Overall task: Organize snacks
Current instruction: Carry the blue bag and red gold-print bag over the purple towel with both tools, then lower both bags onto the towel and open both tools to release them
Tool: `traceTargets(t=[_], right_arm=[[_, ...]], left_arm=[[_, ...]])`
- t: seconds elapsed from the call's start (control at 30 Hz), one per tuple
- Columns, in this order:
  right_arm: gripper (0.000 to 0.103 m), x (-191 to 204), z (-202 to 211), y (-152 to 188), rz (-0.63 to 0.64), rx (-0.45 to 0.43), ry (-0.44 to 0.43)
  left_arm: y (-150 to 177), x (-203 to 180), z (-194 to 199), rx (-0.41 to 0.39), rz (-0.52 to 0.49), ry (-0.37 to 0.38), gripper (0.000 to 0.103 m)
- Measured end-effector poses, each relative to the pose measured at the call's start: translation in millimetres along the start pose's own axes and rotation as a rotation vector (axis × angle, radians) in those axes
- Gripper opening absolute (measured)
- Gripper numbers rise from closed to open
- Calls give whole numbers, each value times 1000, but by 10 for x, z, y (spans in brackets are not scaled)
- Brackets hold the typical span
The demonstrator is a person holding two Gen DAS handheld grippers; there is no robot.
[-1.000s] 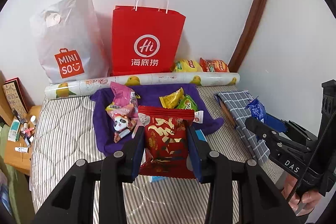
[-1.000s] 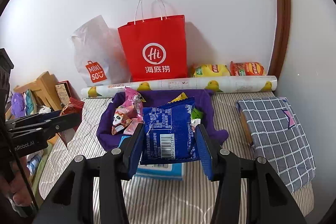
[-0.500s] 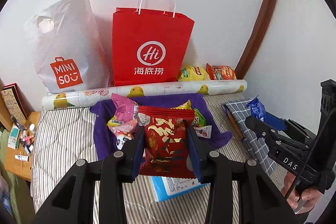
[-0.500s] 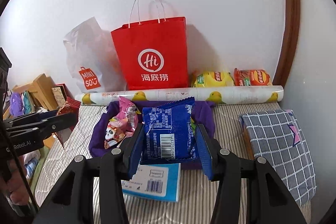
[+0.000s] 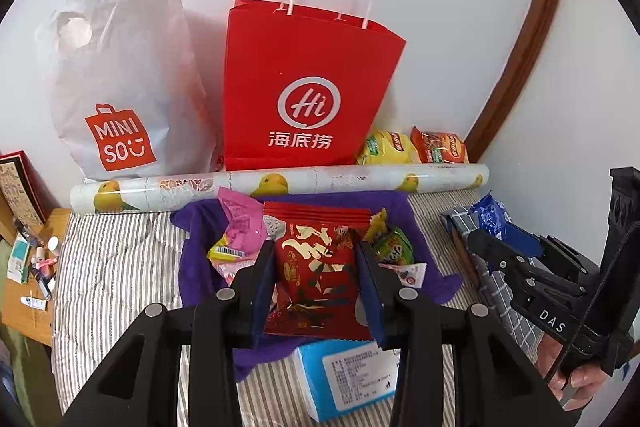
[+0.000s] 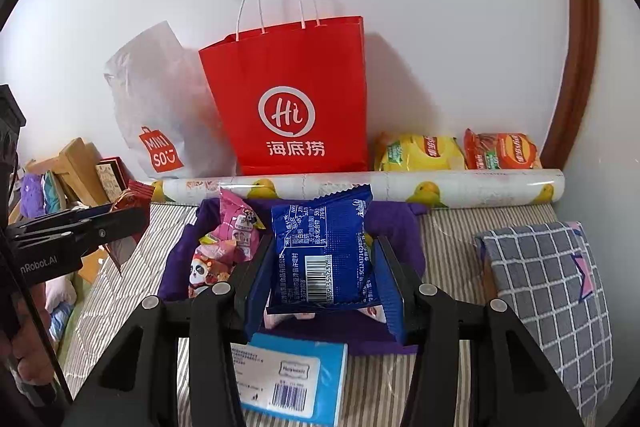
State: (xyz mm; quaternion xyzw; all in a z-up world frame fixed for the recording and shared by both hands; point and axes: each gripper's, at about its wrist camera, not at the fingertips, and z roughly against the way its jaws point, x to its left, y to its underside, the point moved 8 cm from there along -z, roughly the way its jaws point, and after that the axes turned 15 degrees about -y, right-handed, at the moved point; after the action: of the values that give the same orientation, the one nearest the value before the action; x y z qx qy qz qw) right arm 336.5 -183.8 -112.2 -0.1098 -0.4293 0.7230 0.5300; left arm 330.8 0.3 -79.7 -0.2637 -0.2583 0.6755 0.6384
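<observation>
**Q:** Where are the snacks right now?

**A:** I have one in each hand. My left hand-held gripper [image 5: 316, 281] is pinching a red snack packet [image 5: 318, 267] between its blue pads, held upright above the purple cloth [image 5: 416, 227]. My right hand-held gripper [image 6: 324, 285] is clamped on a blue snack packet [image 6: 324, 247], barcode side toward the camera, also above that cloth.

**Q:** What lies under them?

**A:** On the cloth I see a pink packet with a panda [image 6: 224, 251] on the left and a green-and-yellow packet [image 5: 390, 245] on the right. Just near of the cloth, a light blue box [image 6: 288, 379] lies flat on the striped bed [image 5: 112, 267].

**Q:** And farther out?

**A:** At the far edge of the cloth a patterned paper roll [image 6: 460, 187] lies across the bed. Behind it, against the wall, a red paper bag [image 6: 296, 99] stands upright with a white Miniso bag [image 5: 120, 87] to its left, touching or nearly so. To the right of the red bag, a yellow chip bag [image 6: 420, 153] and an orange chip bag [image 6: 502, 151] sit side by side. A checked cushion [image 6: 548, 275] rests at the bed's right side.
</observation>
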Motion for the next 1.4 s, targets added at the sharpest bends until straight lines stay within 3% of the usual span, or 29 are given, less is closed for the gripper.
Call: traceTargets(t=[0.4,1.4], right_arm=[[48,-123,-415,29,-2,55,-16],[48,-477,-1420,656,-55,300,-39]], left_arm=[[-45,88,-397,47,36,6,37],[133,-4,-1292,173,32,8,37]])
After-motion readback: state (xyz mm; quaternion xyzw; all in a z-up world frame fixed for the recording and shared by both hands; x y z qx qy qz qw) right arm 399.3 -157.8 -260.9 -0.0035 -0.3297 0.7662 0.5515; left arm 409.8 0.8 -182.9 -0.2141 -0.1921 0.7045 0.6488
